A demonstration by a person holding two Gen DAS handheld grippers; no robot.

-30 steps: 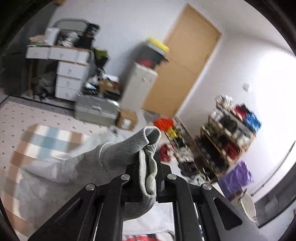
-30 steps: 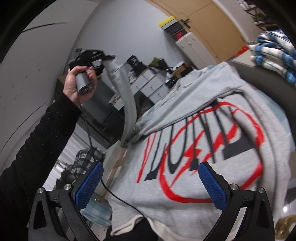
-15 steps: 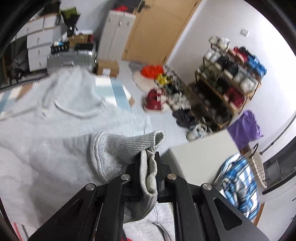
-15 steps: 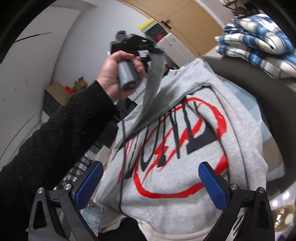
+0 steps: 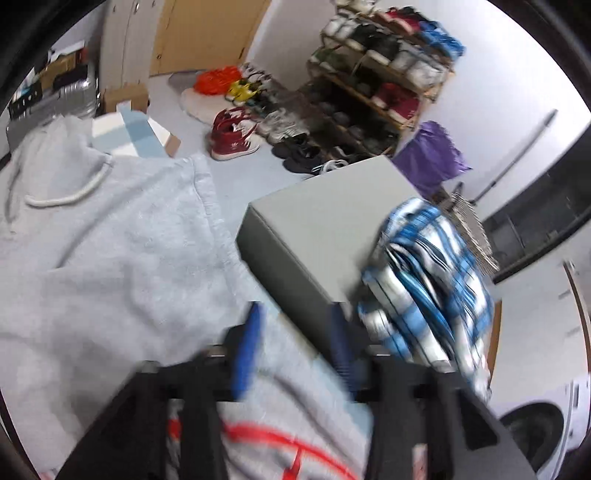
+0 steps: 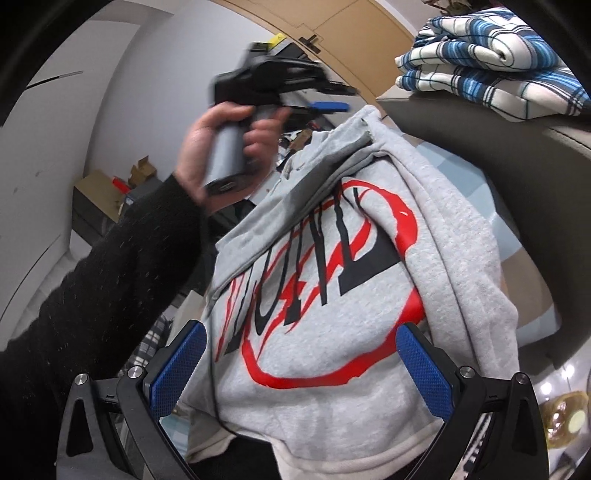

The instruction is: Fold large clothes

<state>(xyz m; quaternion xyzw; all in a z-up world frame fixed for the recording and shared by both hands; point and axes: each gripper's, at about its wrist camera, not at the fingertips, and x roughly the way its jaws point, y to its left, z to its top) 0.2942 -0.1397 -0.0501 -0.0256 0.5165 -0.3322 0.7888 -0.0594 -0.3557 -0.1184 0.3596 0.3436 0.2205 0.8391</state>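
Sleeve (image 6: 325,166) just let go across grey hoodie (image 6: 332,332), left gripper (image 5: 291,347) opening, right gripper (image 6: 303,373) wide, empty; could slide off unpressed

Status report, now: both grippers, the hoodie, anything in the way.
Left gripper just opened, sleeve dropped. Right gripper open, empty. Grey hoodie sleeve folded across print. Folded plaid stack alongside, clear.

White walls and a pale floor (image 5: 236,173) frame a wooden shoe rack (image 5: 380,77), a tan door (image 5: 207,33) and a grey box (image 5: 325,229).
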